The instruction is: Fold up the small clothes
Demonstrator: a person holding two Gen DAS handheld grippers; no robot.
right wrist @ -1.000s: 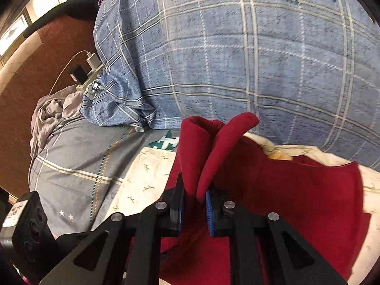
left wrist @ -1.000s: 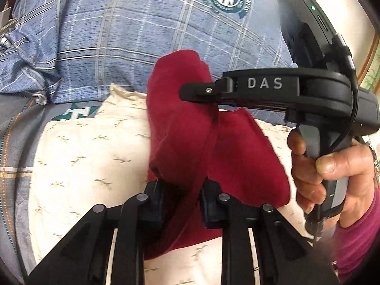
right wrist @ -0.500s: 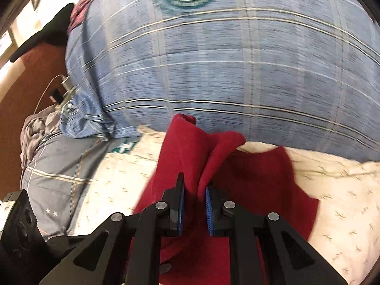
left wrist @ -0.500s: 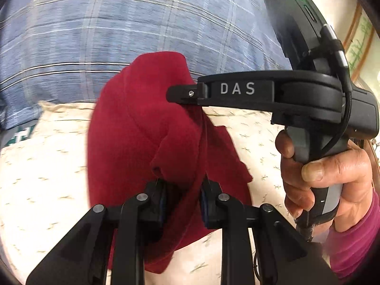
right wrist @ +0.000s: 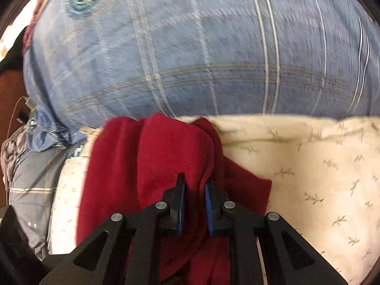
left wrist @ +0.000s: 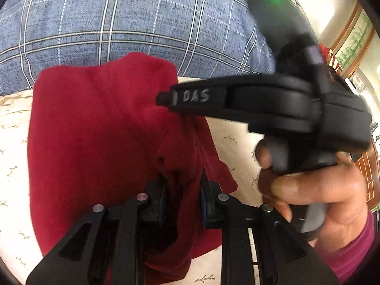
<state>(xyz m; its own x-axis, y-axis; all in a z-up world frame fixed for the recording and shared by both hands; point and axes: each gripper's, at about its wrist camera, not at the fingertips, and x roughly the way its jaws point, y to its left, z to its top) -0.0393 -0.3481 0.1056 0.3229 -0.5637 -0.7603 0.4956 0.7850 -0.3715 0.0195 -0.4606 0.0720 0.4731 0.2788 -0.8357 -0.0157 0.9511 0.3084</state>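
Note:
A small dark red garment lies folded over on a cream leaf-print cloth. My left gripper is shut on a bunched edge of it at the near side. My right gripper is shut on another edge of the same red garment. In the left wrist view the right gripper's finger reaches in from the right and touches the garment's far right corner, with the hand holding it. The garment's underside is hidden.
A large blue plaid cushion rises just behind the cream cloth. A grey striped sheet and crumpled grey fabric lie to the left. A wooden frame stands at the far right.
Both grippers have carried the red garment's edge forward toward the plaid cushion, laying the garment over on itself. The right gripper has shifted right. Both stay shut on the cloth.

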